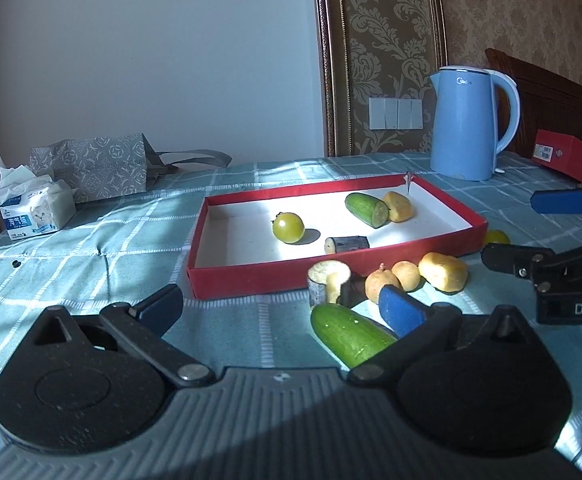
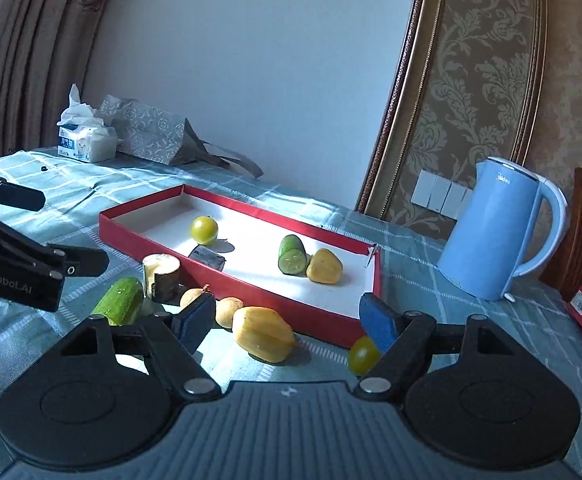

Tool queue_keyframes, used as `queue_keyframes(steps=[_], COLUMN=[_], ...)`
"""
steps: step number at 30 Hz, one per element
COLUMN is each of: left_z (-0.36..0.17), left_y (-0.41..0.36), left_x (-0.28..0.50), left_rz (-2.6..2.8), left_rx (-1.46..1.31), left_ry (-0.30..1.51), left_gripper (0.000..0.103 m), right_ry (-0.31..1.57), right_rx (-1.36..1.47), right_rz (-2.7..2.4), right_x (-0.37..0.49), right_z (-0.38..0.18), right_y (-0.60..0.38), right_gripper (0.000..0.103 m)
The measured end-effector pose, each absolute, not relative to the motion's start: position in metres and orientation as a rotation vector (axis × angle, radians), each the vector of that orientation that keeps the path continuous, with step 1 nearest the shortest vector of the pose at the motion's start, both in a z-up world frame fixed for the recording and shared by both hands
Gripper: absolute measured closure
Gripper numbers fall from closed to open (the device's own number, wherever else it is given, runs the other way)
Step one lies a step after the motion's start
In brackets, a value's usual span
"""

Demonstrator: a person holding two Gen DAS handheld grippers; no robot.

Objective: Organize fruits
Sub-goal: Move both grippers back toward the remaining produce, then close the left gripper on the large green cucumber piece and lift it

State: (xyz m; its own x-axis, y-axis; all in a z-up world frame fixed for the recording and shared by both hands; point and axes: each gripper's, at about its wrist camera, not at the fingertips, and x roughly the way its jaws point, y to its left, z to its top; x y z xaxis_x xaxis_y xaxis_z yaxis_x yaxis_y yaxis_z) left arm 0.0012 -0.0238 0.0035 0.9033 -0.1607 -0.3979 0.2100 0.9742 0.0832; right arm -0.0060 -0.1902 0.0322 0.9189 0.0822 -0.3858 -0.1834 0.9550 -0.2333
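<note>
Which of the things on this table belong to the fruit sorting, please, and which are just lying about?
Job: red tray; produce inside it, such as the green tomato; loose pieces in front, such as the cucumber half and yellow chunk.
Bystanders: kettle, tissue pack, patterned bag, red box.

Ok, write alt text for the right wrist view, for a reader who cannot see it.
A red tray on a checked cloth holds a green tomato, a cucumber half, a yellow piece and a dark chunk. More produce lies loose in front, between the open right tool fingers. A blue kettle stands at right.
</note>
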Motion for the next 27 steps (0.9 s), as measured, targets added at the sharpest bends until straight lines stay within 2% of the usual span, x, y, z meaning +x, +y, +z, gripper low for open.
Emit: queue_keyframes(steps=[10, 13, 15, 17, 19, 24, 27], left_z=[-0.017, -0.020, -0.022, -0.024, -0.028, -0.028, -0.027], left_y=[-0.072, -0.078, -0.078, -0.077, -0.074, -0.070, -0.066], left_x=[0.012, 0.018, 0.020, 0.024, 0.029, 0.027, 0.026], left_rz=[-0.104, -0.083, -0.084, -0.098, -0.120, -0.144, -0.156], left_rx=[0.080, 0.103, 0.100, 0.097, 0.070, 0.055, 0.045], left_ry=[0.497, 0.526, 0.541, 0.571, 0.612, 0.612, 0.614], left_gripper=[0.001, 0.017, 0.023, 0.042, 0.051, 0.057, 0.066], right_ry=[0.404, 0.397, 0.398, 0.398, 0.400, 0.402, 0.405], right_rx=[-0.213, -0.216, -0.207, -0.202, -0.199, -0.191, -0.191], right_rz=[0.099, 0.083, 0.080, 0.074, 0.070, 0.062, 0.058], right_x=[-0.010, -0.011, -0.011, -0.012, -0.011, -0.010, -0.010], right_z=[0.020, 0.019, 0.019, 0.018, 0.017, 0.015, 0.014], right_y=[-0.215, -0.219, -0.223, -0.225, -0.227, -0.230, -0.231], right_gripper=[0.024, 0.024, 0.024, 0.023, 0.022, 0.022, 0.022])
